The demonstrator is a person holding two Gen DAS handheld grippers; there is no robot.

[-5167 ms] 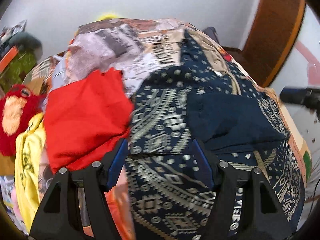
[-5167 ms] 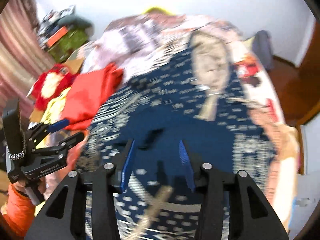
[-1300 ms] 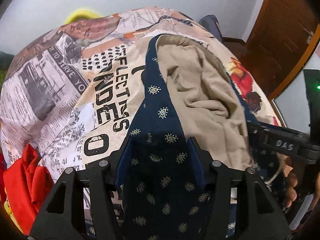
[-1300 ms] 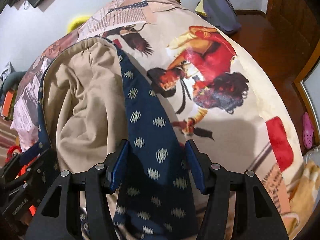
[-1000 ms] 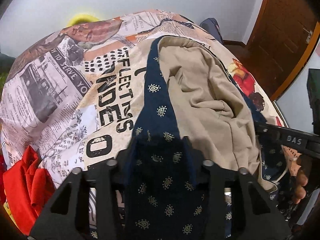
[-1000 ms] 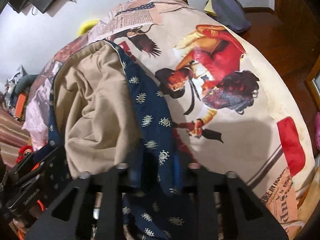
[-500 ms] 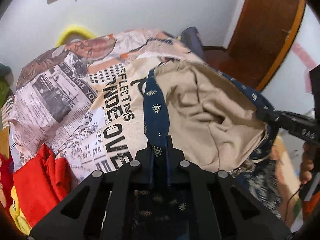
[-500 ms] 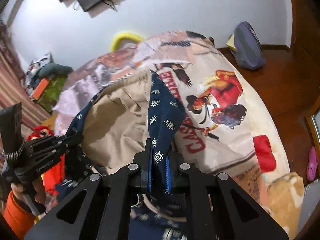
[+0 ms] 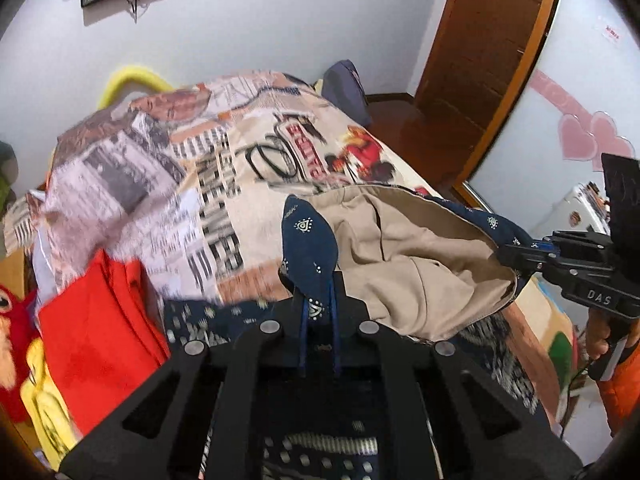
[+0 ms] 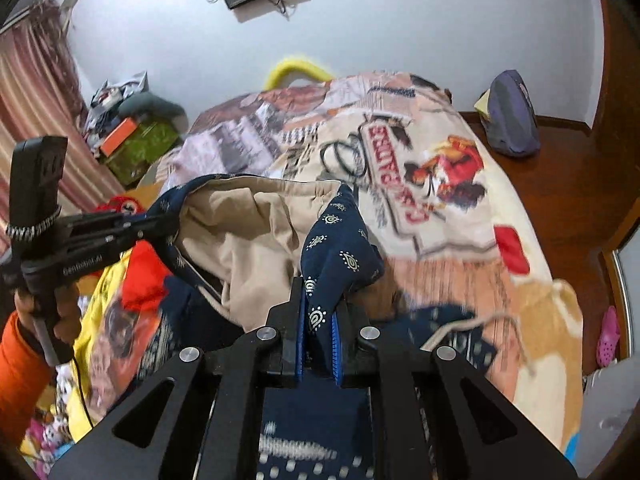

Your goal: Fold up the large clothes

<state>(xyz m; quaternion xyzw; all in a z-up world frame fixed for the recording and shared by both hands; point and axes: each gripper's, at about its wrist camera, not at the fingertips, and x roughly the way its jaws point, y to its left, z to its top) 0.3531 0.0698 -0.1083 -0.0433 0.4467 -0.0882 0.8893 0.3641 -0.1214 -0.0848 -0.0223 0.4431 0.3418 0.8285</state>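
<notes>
A large navy patterned garment point(image 9: 306, 240) with a beige lining point(image 9: 416, 268) hangs lifted above the bed point(image 9: 224, 152). My left gripper point(image 9: 319, 312) is shut on one navy corner of it. My right gripper point(image 10: 318, 320) is shut on the other navy corner point(image 10: 340, 252). The beige lining point(image 10: 248, 236) sags open between the two grippers. Each gripper shows in the other's view: the right one point(image 9: 516, 258) at the right edge, the left one point(image 10: 160, 222) at the left. The garment's lower part trails under the grippers, blurred.
A red garment point(image 9: 96, 332) and a yellow one point(image 9: 44, 412) lie at the bed's left side, with a red plush toy point(image 9: 8, 320) beside them. A wooden door point(image 9: 488, 40) stands at the right. A grey bag point(image 10: 514, 120) lies on the floor. Boxes point(image 10: 136, 144) sit by the curtain.
Both grippers closed on the navy corners and have lifted the garment up off the bed, pulling back toward me. The lining now hangs open between them.
</notes>
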